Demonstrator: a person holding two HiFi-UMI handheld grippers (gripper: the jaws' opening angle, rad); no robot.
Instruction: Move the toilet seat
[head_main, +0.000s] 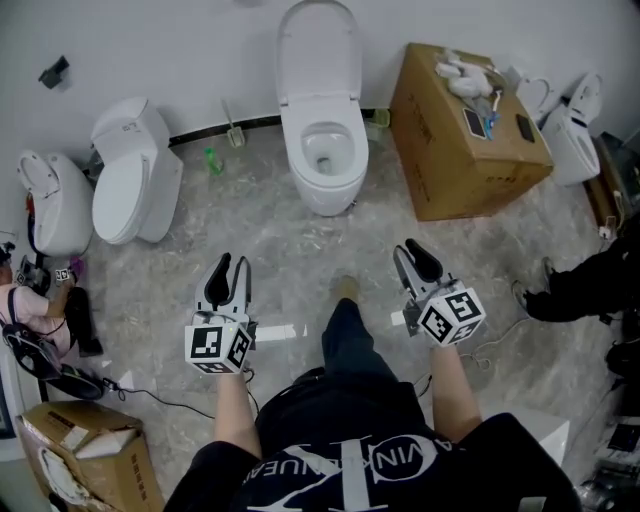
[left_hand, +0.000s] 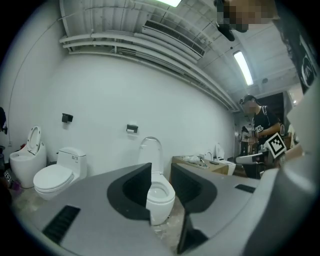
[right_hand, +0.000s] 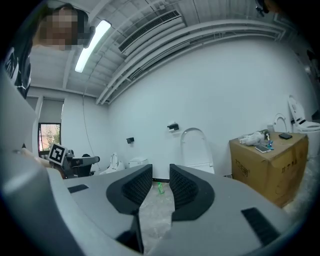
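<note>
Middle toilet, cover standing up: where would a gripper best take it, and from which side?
Probably the upper rim of the raised cover, farthest from where it joins the bowl. It stands upright with its back to the wall, so only its front and thin edge are reachable; come from the front, over the bowl. The left gripper and right gripper are open, short of it.

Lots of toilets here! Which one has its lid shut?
The toilet with the boxy tank, second from the left. Its lid lies flat over the bowl; the middle toilet, far-left toilet and far-right toilet have theirs raised.
</note>
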